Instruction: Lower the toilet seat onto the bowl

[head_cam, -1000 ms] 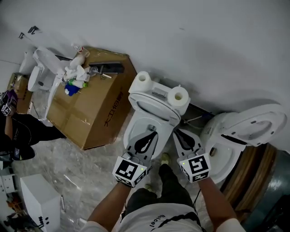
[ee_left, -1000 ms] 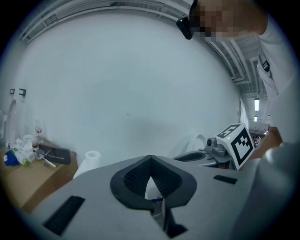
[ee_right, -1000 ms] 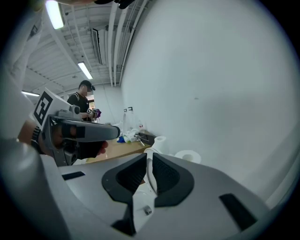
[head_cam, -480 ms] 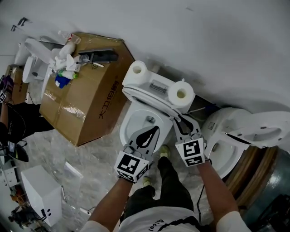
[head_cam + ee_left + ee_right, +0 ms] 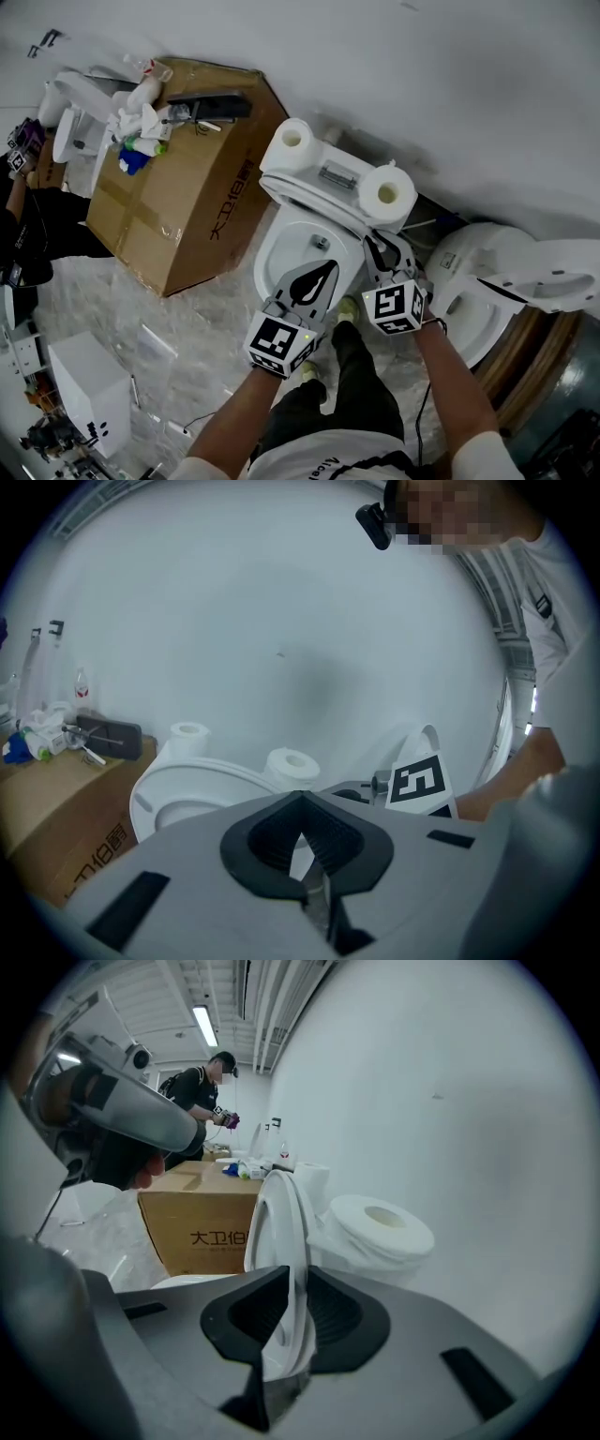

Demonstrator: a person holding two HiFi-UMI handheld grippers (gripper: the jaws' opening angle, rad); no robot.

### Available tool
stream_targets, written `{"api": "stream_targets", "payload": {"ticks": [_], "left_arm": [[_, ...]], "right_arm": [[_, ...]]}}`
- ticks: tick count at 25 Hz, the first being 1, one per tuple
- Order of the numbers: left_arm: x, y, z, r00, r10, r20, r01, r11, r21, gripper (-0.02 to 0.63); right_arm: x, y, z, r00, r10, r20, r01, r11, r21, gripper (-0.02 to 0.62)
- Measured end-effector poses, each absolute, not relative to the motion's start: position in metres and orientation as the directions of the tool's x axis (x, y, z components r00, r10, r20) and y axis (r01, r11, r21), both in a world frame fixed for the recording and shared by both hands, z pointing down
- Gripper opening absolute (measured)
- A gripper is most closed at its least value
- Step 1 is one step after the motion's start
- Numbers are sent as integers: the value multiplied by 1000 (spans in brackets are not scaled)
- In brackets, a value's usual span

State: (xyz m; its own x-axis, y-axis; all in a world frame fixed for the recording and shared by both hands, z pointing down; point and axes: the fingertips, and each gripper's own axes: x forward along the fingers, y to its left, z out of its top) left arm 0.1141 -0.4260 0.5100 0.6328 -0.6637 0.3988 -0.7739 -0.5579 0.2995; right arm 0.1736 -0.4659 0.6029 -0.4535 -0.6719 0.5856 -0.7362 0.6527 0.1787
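Observation:
The white toilet seat [image 5: 317, 208] stands raised against the tank, above the open bowl [image 5: 281, 267]. My right gripper [image 5: 378, 242] is at the seat's right edge. In the right gripper view the thin seat rim [image 5: 281, 1232] runs upright between the two dark pads, which close on it from both sides at my right gripper [image 5: 298, 1290]. My left gripper [image 5: 330, 266] hovers over the bowl's front, shut with nothing in it. In the left gripper view the pads of my left gripper [image 5: 300, 810] meet at the tip, and the seat [image 5: 202, 782] lies beyond.
Two toilet paper rolls [image 5: 292, 141] [image 5: 389, 195] sit on the tank. A big cardboard box [image 5: 187, 202] with bottles and rags stands at the left. Another white toilet [image 5: 487, 291] is close on the right. A person [image 5: 28, 225] works at the far left.
My right gripper has moved up from beside the bowl to the seat's right edge and taken the rim between its pads. My left gripper stays over the bowl's front.

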Motion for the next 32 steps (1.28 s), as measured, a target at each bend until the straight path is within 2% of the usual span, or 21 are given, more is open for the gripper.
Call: {"api": "stream_targets", "payload": {"ticks": [6,18,32], "left_arm": [[109,-422,511,626,-671,398,-780,-551,297,6],[67,-375,503,600,-709,371,-800,-521,298,6],[-11,-269,534,571,-736,363,-818,-472,329,6]], "right_arm": [[172,-462,603,-457,-676,577,-720,663,207,51],[130,-386,608,-545,-558,627,-612,775,158,51],[67,-270,659,-513,-538,669,-545,806,231,67]]}}
